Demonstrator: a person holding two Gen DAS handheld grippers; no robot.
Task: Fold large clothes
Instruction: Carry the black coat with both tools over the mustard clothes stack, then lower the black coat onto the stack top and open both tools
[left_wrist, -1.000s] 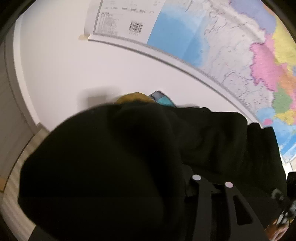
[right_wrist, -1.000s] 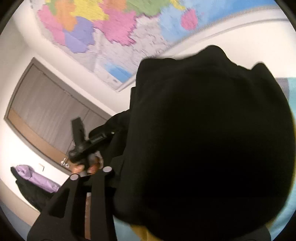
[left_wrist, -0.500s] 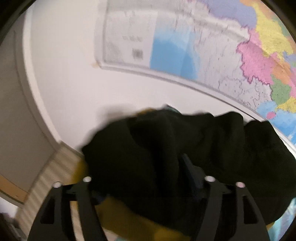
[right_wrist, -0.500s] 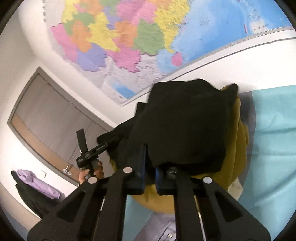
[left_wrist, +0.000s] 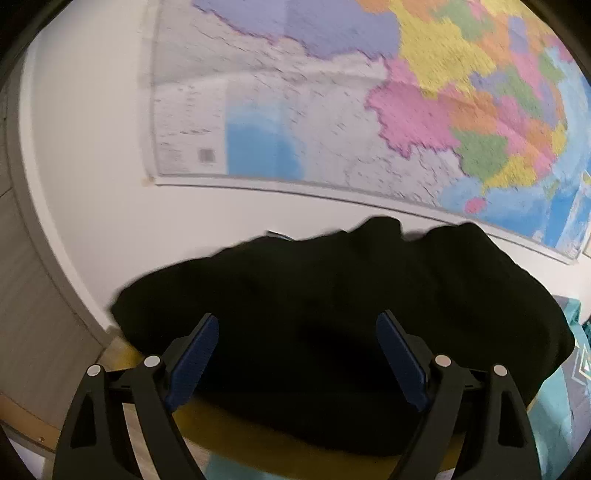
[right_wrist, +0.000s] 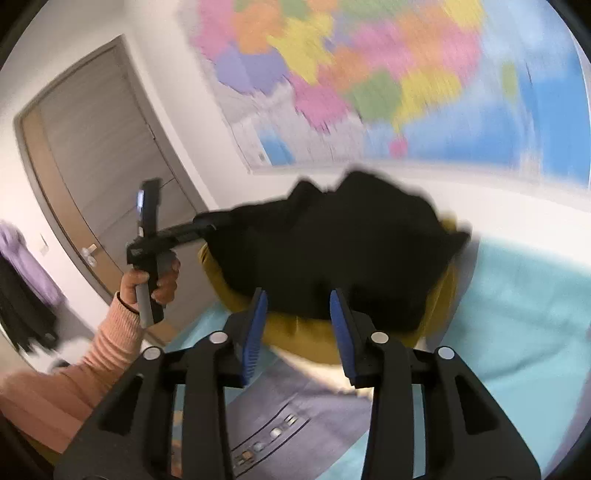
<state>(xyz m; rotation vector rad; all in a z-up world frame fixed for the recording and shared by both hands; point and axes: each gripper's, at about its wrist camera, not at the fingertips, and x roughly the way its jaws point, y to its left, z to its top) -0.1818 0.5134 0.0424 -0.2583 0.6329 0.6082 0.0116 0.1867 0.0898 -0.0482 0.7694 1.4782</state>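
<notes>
Black fabric garment (left_wrist: 332, 325) heaped on a mustard-yellow cloth (right_wrist: 306, 332), atop the teal bedspread (right_wrist: 517, 295) below a coloured wall map (left_wrist: 424, 110). Left gripper (left_wrist: 297, 354) spread wide, jaws just opening, pads clear of the fabric. Right gripper (right_wrist: 297, 325) half spread, jaws just reopening, nothing pinched. Left hand (right_wrist: 155, 277) visible on its handle. Risk, as judged: loosely piled folds slumping or sliding off the yellow layer once unsupported; a trailing pad snagging an edge and undoing the fold.
</notes>
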